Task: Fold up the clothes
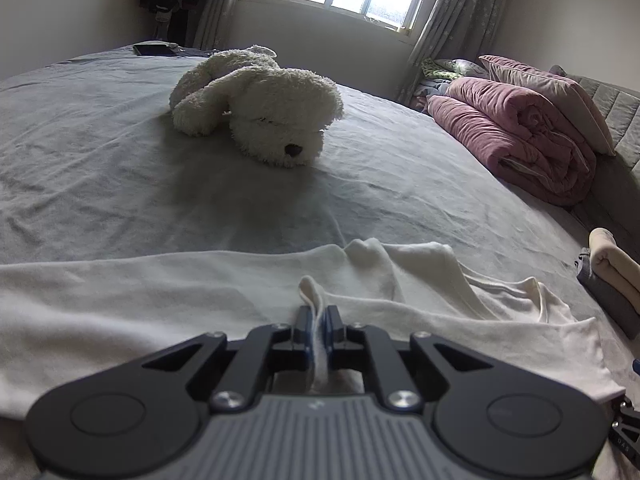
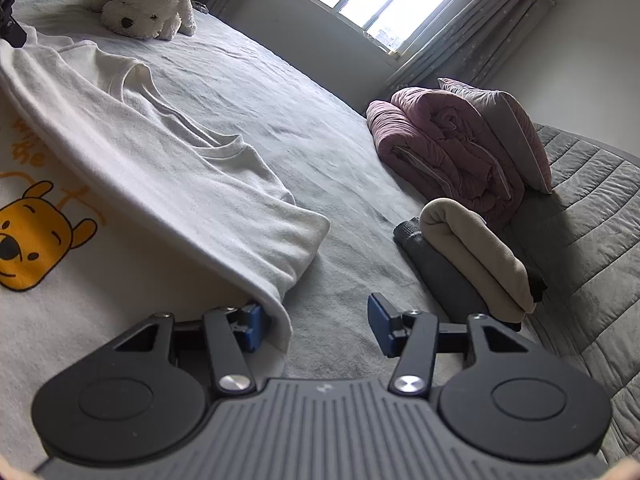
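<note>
Black and grey, the left gripper (image 1: 318, 320) sits right at the bottom of its own view, pressed together on a thin fold of the white shirt (image 1: 168, 292). The pinched cloth pokes up between the blue pads. Over on the other side, the right gripper (image 2: 316, 320) is spread about halfway, and a thick folded edge of the same shirt hangs just beside its left pad – I think nothing is pinched there.

The shirt lies on the grey bed (image 1: 120, 168), close to the front edge. It has a yellow bear picture (image 2: 28, 236) on it. One side looks folded over the middle, with a sleeve and the neck hole lying on top. So the folding seems started but not done – the shirt is wide and loose, and more folds are left.

A small stack of folded clothes (image 2: 472, 252) waits near the right side, so some pieces look finished. A fluffy white toy dog (image 1: 260, 104) lies farther back on the bed.

Both grippers point forward and a bit down, low over the shirt.
</note>
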A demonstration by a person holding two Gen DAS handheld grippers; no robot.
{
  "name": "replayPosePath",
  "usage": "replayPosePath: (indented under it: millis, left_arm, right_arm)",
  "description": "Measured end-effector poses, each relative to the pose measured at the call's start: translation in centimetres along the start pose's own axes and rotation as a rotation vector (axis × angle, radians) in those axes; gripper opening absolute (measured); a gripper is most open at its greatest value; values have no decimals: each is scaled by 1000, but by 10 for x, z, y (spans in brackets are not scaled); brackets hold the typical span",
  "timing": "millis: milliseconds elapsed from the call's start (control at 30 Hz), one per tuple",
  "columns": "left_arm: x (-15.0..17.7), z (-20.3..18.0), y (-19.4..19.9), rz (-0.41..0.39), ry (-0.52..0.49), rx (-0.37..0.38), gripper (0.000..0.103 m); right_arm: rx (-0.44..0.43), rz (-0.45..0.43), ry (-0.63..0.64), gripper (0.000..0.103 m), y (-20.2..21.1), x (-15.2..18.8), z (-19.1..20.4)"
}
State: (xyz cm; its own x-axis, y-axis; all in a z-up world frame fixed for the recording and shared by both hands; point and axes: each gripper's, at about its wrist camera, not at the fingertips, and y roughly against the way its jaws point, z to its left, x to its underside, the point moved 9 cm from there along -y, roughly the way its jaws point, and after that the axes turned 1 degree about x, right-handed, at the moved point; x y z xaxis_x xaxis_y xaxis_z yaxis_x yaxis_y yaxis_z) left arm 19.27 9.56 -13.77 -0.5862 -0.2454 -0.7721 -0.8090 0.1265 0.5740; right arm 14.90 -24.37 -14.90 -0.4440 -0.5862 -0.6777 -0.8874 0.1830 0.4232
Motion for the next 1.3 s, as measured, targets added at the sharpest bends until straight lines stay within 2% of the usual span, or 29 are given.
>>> replayPosePath:
  millis: [100, 167, 200, 267, 400, 500, 567, 733, 833, 900, 1000, 1067, 1200, 1300]
  left_arm:
    - [-1, 1, 2, 2, -7, -3, 11]
    - [-2, 2, 3, 17, 13, 24, 25]
    - [-2, 3, 3, 26, 25, 39, 28]
    - [-3, 3, 3, 40, 44, 68, 33]
    - [-7, 3, 2, 59, 69, 122, 33]
    - [-10, 4, 0, 66, 69, 155, 32]
    - [-9, 6, -3, 75, 60, 164, 32]
    - [-7, 13, -5, 55, 88, 190, 27]
    - [-9, 15, -5, 41, 122, 217, 23]
    - [-10, 16, -7, 36, 144, 233, 20]
    - [-10, 14, -11, 34, 152, 244, 13]
    - [-10, 13, -13, 29, 147, 242, 4]
    - [-16, 11, -6, -29, 135, 246, 4]
    - [-16, 5, -10, -33, 105, 235, 4]
  right_arm:
    - [-34, 16, 8, 54, 5, 0, 1]
    - [-84, 40, -3, 55, 11, 1, 0]
    - [-120, 55, -28, 55, 15, 2, -3]
    - [-207, 85, -115, 57, 25, 5, -12]
    - [-375, 126, -373, 57, 36, 12, -36]
    - [-457, 114, -559, 58, 31, 3, -51]
    - [-488, 92, -631, 58, 20, -9, -57]
    - [-501, 68, -690, 57, -22, -28, -56]
    - [-494, 61, -718, 46, -46, -31, -52]
    - [-486, 57, -752, 43, -56, -30, -53]
    - [-488, 38, -814, 32, -64, -27, -56]
    - [-496, 30, -839, 6, -67, -24, -56]
    - [-446, -15, -871, 5, -66, -18, -67]
    - [-398, -4, -870, 5, -71, -12, -72]
